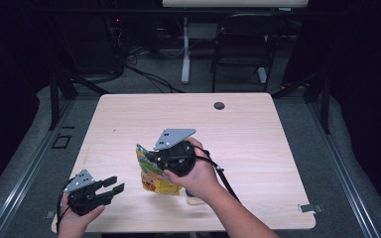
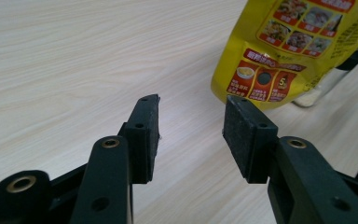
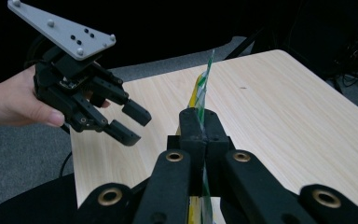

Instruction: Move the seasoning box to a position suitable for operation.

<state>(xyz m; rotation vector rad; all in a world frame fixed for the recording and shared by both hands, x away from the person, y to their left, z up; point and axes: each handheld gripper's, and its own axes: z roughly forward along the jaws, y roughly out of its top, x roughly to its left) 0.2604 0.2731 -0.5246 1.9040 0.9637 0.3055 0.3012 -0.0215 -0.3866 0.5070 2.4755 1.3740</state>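
A yellow printed food pouch (image 1: 154, 178) hangs over the near middle of the wooden table (image 1: 258, 129). My right gripper (image 1: 151, 156) is shut on its top edge, and the right gripper view has the thin green-and-yellow edge of the pouch (image 3: 203, 88) pinched between the jaws of the right gripper (image 3: 199, 123). My left gripper (image 1: 115, 184) is at the table's near left corner, open and holding nothing. In its own view the left gripper (image 2: 193, 121) points at the lower part of the pouch (image 2: 284, 46), a short way from it. It appears as the left gripper (image 3: 133, 125) in the right gripper view.
A small pale object (image 1: 194, 201) lies on the table under the right wrist, seen behind the pouch as a pale object (image 2: 307, 98). A cable hole (image 1: 219, 105) sits near the far edge. A dark chair (image 1: 243, 39) and a desk leg stand beyond the table.
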